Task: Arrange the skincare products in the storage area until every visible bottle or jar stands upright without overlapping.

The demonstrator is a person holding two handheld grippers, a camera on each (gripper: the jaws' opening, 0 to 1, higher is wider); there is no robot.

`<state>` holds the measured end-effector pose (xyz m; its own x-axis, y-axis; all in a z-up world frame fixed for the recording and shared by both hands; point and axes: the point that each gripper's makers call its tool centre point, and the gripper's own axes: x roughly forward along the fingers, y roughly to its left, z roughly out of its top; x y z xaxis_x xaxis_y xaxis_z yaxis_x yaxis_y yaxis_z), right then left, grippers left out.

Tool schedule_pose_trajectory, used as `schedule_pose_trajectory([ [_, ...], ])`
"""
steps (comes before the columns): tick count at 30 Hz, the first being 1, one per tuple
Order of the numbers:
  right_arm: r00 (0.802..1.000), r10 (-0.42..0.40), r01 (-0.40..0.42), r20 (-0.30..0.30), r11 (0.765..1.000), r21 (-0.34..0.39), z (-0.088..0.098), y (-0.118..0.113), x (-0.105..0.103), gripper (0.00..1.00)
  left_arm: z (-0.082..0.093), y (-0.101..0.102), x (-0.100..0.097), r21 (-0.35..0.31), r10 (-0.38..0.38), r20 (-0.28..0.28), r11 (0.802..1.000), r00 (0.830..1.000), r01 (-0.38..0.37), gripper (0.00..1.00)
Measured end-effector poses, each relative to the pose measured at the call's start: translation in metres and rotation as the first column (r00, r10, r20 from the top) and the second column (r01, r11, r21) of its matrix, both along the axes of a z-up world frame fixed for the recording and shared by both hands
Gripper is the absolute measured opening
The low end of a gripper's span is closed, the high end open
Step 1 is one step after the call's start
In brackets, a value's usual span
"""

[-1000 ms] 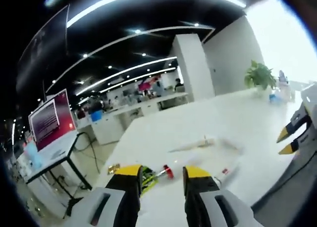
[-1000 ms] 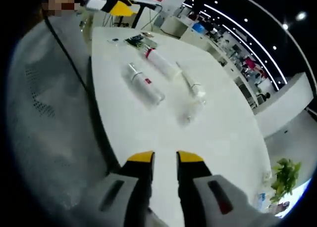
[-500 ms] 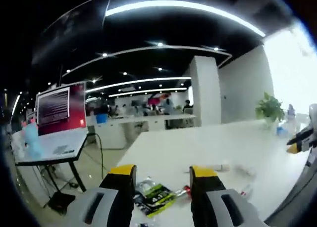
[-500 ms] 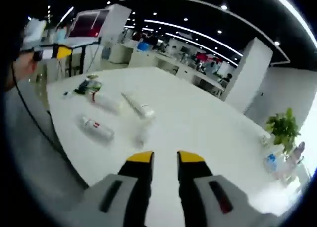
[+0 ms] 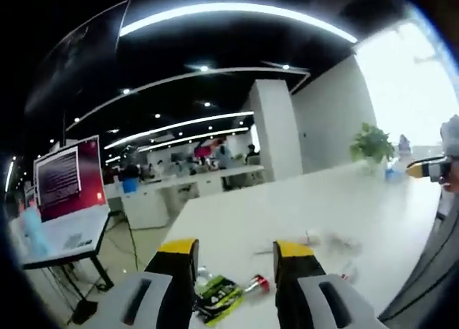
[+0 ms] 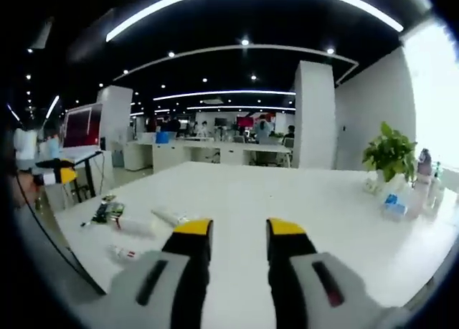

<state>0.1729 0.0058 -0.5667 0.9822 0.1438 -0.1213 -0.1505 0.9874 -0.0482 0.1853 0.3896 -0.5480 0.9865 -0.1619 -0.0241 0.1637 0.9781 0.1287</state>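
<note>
Several skincare products lie on their sides near one end of the white table. In the right gripper view these are a white tube, a second tube and a small bottle with red print, beside a green sachet. My right gripper is open, held above the table and short of them. In the left gripper view the green sachet and a red-capped tube show between the jaws of my open left gripper. Blurred clear bottles lie beyond. Neither gripper holds anything.
A potted plant and some bottles stand at the table's far corner. A stand with a red screen is off the table's end. The other gripper comes in at the right; the left one shows at the left.
Both cameras have swung: the right gripper view has levelled from looking down at the table to looking across it. The products lie where they were. Both grippers stay open.
</note>
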Motion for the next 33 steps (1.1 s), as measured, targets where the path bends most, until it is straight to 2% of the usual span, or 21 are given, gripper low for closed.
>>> schedule_pose_trajectory([
  [1, 1.000, -0.008, 0.008, 0.000, 1.000, -0.003, 0.000, -0.002, 0.000, 0.34, 0.004, -0.007, 0.004, -0.033, -0.021, 0.016, 0.999, 1.000, 0.021, 0.45],
  [2, 1.000, -0.024, 0.024, -0.004, 1.000, -0.009, -0.001, -0.004, 0.000, 0.35, 0.005, -0.009, 0.005, -0.039, -0.026, 0.019, 0.999, 0.999, 0.026, 0.45],
  [4, 0.999, -0.045, 0.045, -0.016, 0.999, -0.022, -0.003, -0.007, 0.001, 0.35, 0.000, -0.013, 0.008, -0.030, -0.026, 0.018, 0.999, 1.000, 0.026, 0.45],
  [5, 0.999, -0.043, 0.043, -0.021, 0.999, -0.025, -0.005, -0.006, 0.001, 0.35, -0.004, -0.014, 0.008, 0.003, -0.026, -0.007, 1.000, 1.000, 0.026, 0.45],
  [7, 0.999, -0.027, 0.025, -0.044, 0.998, -0.049, -0.009, -0.003, 0.002, 0.35, -0.005, -0.011, 0.007, 0.010, -0.015, -0.007, 1.000, 1.000, 0.015, 0.44],
  [10, 0.997, 0.007, -0.012, -0.071, 0.998, -0.068, -0.014, 0.004, 0.003, 0.35, -0.003, -0.007, 0.007, -0.017, 0.005, 0.000, 1.000, 1.000, -0.005, 0.44],
  [13, 0.996, 0.044, -0.050, -0.080, 0.997, -0.065, -0.015, 0.011, 0.002, 0.35, -0.003, -0.005, 0.007, 0.032, 0.026, 0.006, 0.999, 1.000, -0.026, 0.43],
  [18, 0.993, 0.061, -0.067, -0.101, 0.996, -0.060, -0.018, 0.014, 0.000, 0.39, 0.006, -0.005, -0.003, 0.046, 0.037, 0.033, 0.998, 0.999, -0.038, 0.43],
  [22, 0.992, 0.077, -0.081, -0.098, 0.996, -0.035, -0.019, 0.012, 0.000, 0.40, 0.005, -0.012, -0.015, 0.046, 0.008, 0.044, 0.999, 0.999, -0.010, 0.43],
  [24, 0.985, 0.099, -0.105, -0.138, 0.994, -0.033, -0.027, 0.016, 0.000, 0.40, -0.003, -0.012, -0.017, 0.047, 0.012, 0.033, 0.999, 0.999, -0.014, 0.43],
  [26, 0.981, 0.112, -0.120, -0.161, 0.992, -0.040, -0.031, 0.018, 0.000, 0.40, -0.015, -0.008, -0.016, 0.065, 0.024, -0.024, 0.998, 0.999, -0.022, 0.42],
  [28, 0.979, 0.118, -0.127, -0.164, 0.991, -0.041, -0.032, 0.020, 0.000, 0.40, -0.013, -0.005, -0.013, 0.059, 0.028, -0.008, 0.998, 1.000, -0.028, 0.42],
  [30, 0.978, 0.125, -0.134, -0.166, 0.990, -0.042, -0.032, 0.022, 0.001, 0.40, -0.015, -0.005, -0.013, 0.033, 0.015, -0.019, 0.999, 1.000, -0.015, 0.42],
  [33, 0.981, 0.125, -0.129, -0.151, 0.992, -0.014, -0.027, 0.021, 0.004, 0.40, -0.016, -0.001, -0.013, 0.033, 0.028, -0.022, 0.999, 0.999, -0.027, 0.42],
])
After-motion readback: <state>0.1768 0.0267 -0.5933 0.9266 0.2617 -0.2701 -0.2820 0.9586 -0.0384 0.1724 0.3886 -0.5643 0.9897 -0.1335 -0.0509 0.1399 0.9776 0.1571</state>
